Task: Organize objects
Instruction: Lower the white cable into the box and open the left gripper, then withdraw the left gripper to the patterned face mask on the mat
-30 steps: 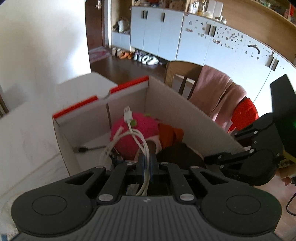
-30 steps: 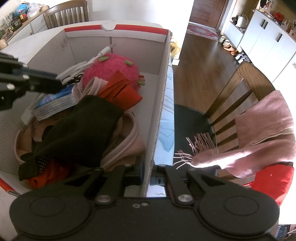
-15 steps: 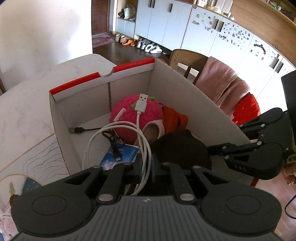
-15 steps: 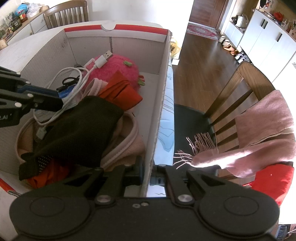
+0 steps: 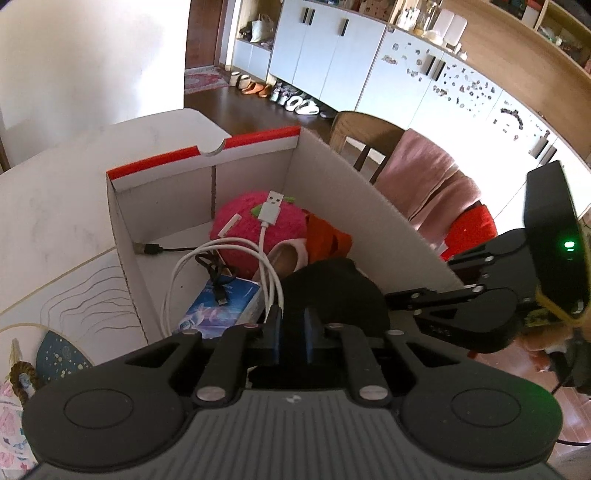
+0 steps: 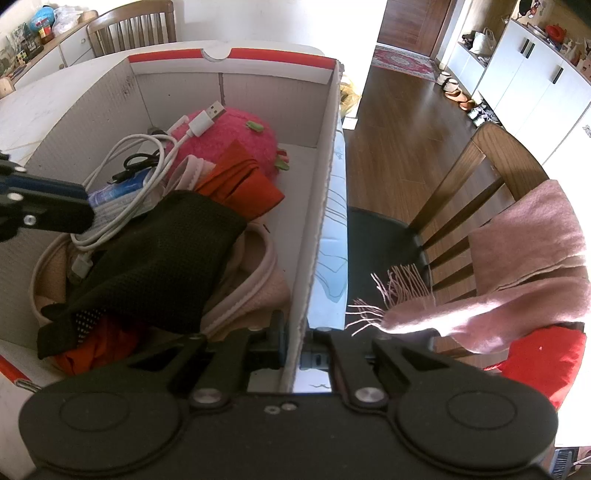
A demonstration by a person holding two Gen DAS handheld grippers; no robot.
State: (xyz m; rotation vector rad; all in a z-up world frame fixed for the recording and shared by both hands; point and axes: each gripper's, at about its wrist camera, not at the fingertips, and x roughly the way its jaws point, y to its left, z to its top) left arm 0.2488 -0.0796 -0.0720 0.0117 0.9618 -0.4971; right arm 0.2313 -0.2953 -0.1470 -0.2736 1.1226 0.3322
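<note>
Cable (image 5: 264,254) drop into box (image 5: 369,206) underway: left gripper (image 5: 291,325) released, empty. Right gripper (image 6: 293,343) clamped on box wall. Next: left withdrawn for another item.

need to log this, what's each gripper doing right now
left gripper: jaws opening, nothing between them; white cable lies released in the box.
right gripper: shut on the cardboard box wall.

We see a dark wooden floor (image 6: 402,147) running toward a patterned red rug (image 6: 404,61) by a wooden door (image 6: 417,22). White cabinets (image 5: 332,62) line the wall, with shoes (image 5: 291,101) in a row at their foot. A wooden chair (image 6: 476,173) with a black seat carries a pink fringed scarf (image 6: 517,258). Another wooden chair (image 6: 133,22) stands behind the pale marbled counter (image 5: 59,192). Bright daylight washes the white wall (image 5: 92,55).
</note>
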